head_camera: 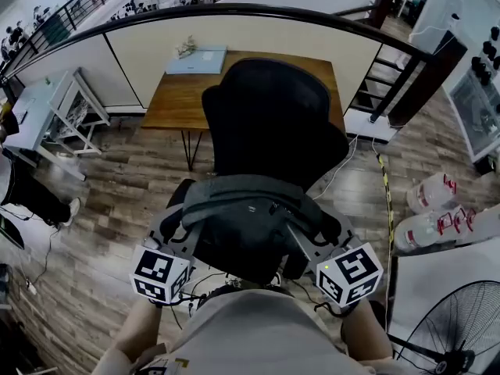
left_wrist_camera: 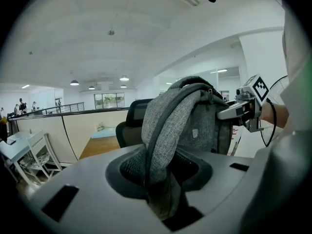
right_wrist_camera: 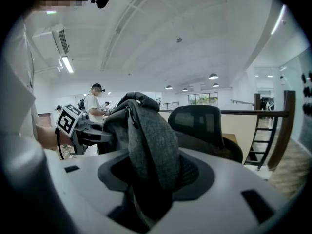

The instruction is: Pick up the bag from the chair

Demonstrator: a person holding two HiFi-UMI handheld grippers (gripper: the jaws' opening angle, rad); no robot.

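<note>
Grey woven fabric fills both sets of jaws: the left gripper (left_wrist_camera: 163, 179) is clamped on a shoulder strap of the backpack (head_camera: 250, 209), and the right gripper (right_wrist_camera: 146, 182) is closed on a fold at its other side. The bag sits between them over the seat of the black office chair (head_camera: 273, 116); whether it clears the seat cannot be told. A wooden table (head_camera: 176, 96) stands just behind the chair's back. Bare floor opens to the left, while water bottles (head_camera: 433, 209) and a fan (head_camera: 461, 326) crowd the right.

Wooden table (head_camera: 173, 100), floor fan (head_camera: 458, 330), bottles (head_camera: 424, 230)
</note>
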